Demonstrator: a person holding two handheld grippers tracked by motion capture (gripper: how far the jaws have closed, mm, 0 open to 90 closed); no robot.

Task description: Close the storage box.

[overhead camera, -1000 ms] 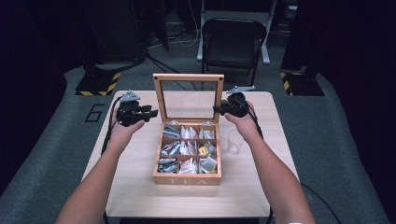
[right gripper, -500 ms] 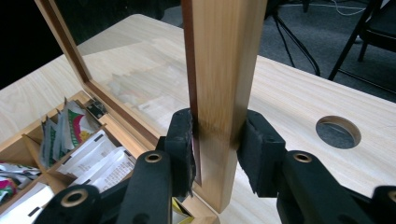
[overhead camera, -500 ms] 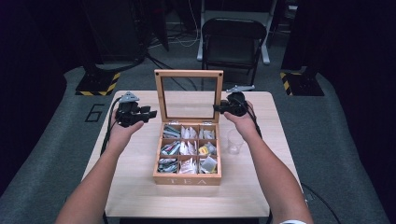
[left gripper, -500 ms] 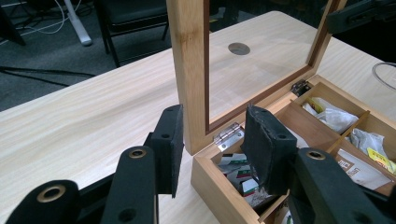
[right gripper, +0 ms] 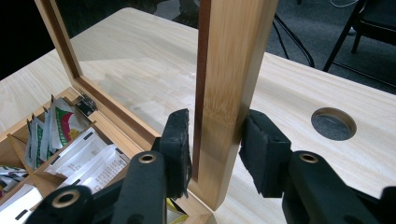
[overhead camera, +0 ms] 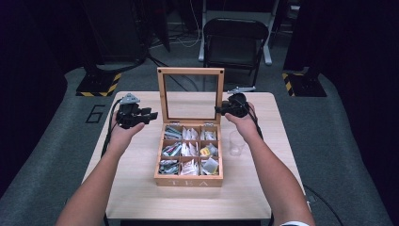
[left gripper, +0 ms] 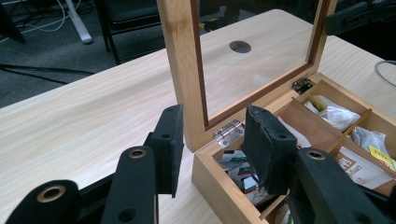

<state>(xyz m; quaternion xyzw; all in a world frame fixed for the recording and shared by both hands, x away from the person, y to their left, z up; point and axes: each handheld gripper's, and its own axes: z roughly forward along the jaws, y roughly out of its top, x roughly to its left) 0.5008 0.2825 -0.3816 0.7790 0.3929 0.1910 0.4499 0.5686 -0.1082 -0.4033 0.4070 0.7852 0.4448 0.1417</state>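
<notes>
Between the right gripper's [right gripper: 212, 149] loosening pads stands the upright lid [overhead camera: 190, 94], its right stile vertical; left gripper [left gripper: 215, 149], jaws apart, straddles the tea box [overhead camera: 189, 181] corner on the bench [overhead camera: 141, 188].

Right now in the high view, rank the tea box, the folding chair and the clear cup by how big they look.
1. tea box, counting its raised lid
2. folding chair, close to the box and farther from the camera, so unsure
3. clear cup, plainly smallest

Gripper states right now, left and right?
Left gripper: open, empty.
Right gripper: fingers astride the lid frame, just been opening; whether they press it cannot be told.
</notes>
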